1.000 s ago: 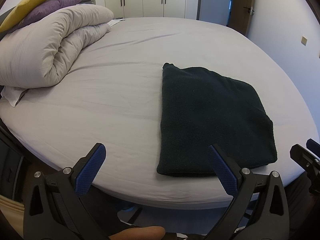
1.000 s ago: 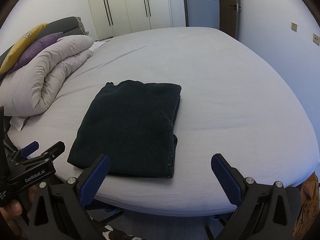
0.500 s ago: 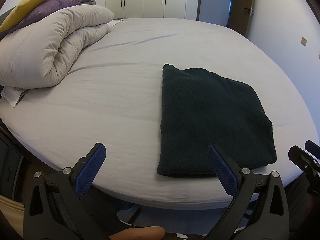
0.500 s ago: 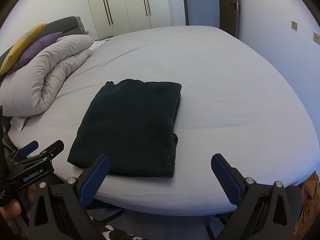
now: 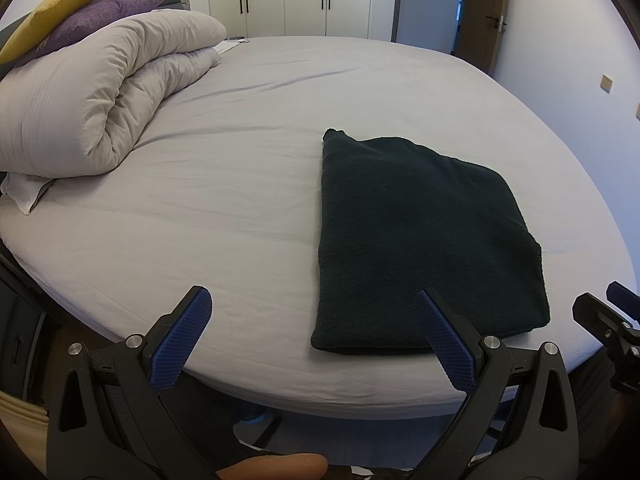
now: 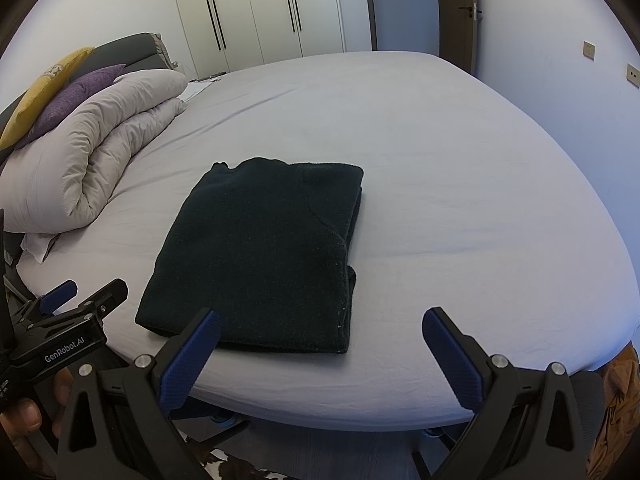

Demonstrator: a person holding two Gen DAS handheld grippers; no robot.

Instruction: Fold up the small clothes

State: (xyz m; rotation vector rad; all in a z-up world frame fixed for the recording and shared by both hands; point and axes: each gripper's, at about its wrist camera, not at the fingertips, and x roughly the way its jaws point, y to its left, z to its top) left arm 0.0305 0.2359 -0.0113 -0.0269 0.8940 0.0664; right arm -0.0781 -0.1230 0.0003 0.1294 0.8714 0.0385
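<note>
A dark green knitted garment (image 5: 424, 240) lies folded into a flat rectangle near the front edge of the bed (image 5: 224, 184); the right wrist view shows the same garment (image 6: 264, 256) left of centre, with stacked layers along its right side. My left gripper (image 5: 312, 312) is open, held back from the bed's edge, its right finger just in front of the garment's near hem. My right gripper (image 6: 320, 332) is open too, off the edge, with its left finger before the garment's near right corner. Neither touches the cloth.
A rolled grey duvet (image 5: 100, 100) with purple and yellow cushions (image 5: 80, 16) fills the bed's left side. White wardrobes (image 6: 256, 12) and a doorway (image 6: 404, 4) stand behind. A wall (image 6: 560, 60) runs along the right. A finger (image 5: 276, 468) shows at the bottom edge.
</note>
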